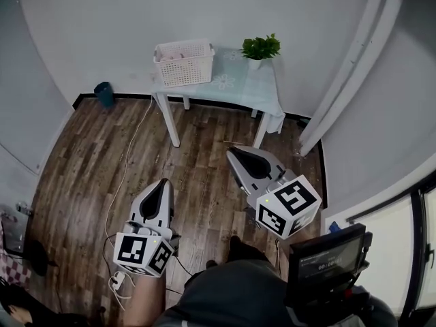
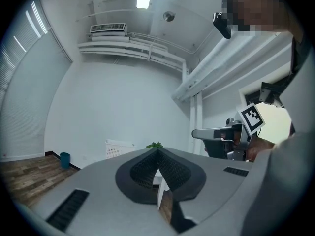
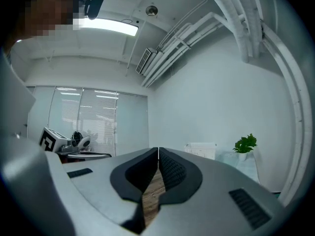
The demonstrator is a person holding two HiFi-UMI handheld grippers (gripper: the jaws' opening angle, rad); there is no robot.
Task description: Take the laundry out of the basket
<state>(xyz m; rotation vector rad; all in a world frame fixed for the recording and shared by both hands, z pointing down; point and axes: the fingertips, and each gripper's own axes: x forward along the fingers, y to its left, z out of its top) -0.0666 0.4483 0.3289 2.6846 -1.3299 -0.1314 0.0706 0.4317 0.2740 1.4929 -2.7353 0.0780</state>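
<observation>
My left hand-held gripper (image 1: 163, 182) and right hand-held gripper (image 1: 234, 152) hang over the wooden floor (image 1: 88, 155), apart from the desk (image 1: 235, 84). Both have their jaws pressed together on nothing. The basket (image 1: 184, 63) stands at the desk's left end, with pink laundry (image 1: 174, 53) inside.

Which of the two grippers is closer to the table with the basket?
The right gripper: its tip reaches near the front legs of the table, while the left gripper hangs farther back over the wood floor. Both are empty, jaws together.
</observation>
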